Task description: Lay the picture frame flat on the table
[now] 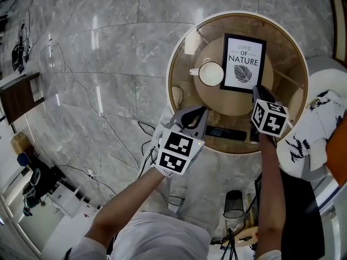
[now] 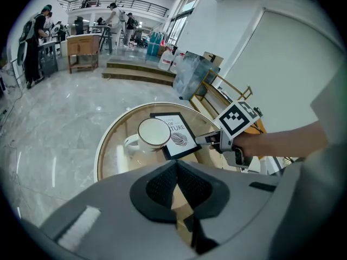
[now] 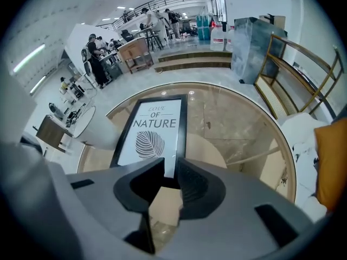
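Observation:
The black picture frame (image 1: 243,63) with the "LOVE OF NATURE" leaf print lies face up, or nearly so, on the round glass table (image 1: 181,64); whether it rests fully flat I cannot tell. My right gripper (image 1: 256,91) is shut on the frame's near right corner. In the right gripper view the frame (image 3: 152,131) runs into the narrow gap of that gripper (image 3: 169,167). My left gripper (image 1: 203,112) hovers over the table's near edge, shut and empty; its own view shows the tips (image 2: 176,164) meeting, with the frame (image 2: 179,137) beyond.
A white mug (image 1: 210,73) stands just left of the frame, handle pointing left. A flat black device (image 1: 225,132) lies near the table's front rim. A white printed cloth (image 1: 314,129) drapes a seat at the right. Cables (image 1: 108,129) trail over the marble floor.

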### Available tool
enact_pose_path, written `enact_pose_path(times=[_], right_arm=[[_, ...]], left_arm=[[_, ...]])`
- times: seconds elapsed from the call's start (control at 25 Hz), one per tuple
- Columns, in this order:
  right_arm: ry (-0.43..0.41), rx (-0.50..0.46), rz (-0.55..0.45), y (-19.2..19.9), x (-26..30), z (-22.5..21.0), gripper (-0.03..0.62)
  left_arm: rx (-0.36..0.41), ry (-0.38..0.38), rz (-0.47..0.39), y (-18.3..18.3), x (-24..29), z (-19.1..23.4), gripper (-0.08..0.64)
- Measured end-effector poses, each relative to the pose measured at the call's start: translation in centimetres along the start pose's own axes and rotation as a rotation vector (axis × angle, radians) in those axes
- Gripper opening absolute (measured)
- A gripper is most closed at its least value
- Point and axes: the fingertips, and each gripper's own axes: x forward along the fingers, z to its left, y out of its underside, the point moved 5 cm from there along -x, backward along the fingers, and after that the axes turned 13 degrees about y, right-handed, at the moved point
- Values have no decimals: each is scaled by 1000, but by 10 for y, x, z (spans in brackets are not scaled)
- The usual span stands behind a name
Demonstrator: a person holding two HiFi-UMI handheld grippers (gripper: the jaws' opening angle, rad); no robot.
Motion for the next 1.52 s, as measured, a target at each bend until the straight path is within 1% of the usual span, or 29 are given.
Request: enact_pose_path(times=[0.2, 0.32, 0.48, 0.72, 0.88, 1.04, 1.12, 1.28, 1.52], right_arm=[[14, 24, -15, -2, -24, 2, 66], [36, 14, -29, -4, -47, 3, 26], [35, 42, -65, -8, -86, 8, 9], [31, 33, -114, -16, -167, 29, 5], [30, 66, -146, -22, -226, 47, 5], [30, 101, -199, -29, -285, 60, 5], [34, 122, -233, -34, -314, 65, 5], [39, 157, -298, -37, -370, 73, 5], [60, 161, -400, -29, -449, 83, 5]], left_arm=[[22, 14, -4, -4, -15, -8, 5], [47, 25, -8, -11, -29, -15, 5], [79, 42, -12, -20, -50, -25, 5], [131, 80, -13, -38, -95, -50, 5], [177, 100, -24, -53, -135, -66, 5], [160, 124, -35, -61, -175, -83, 5], [170, 134, -41, -66, -194, -91, 5], [211, 146, -69, -80, -229, -111, 5], [291, 159, -128, -102, -281, -145, 5]])
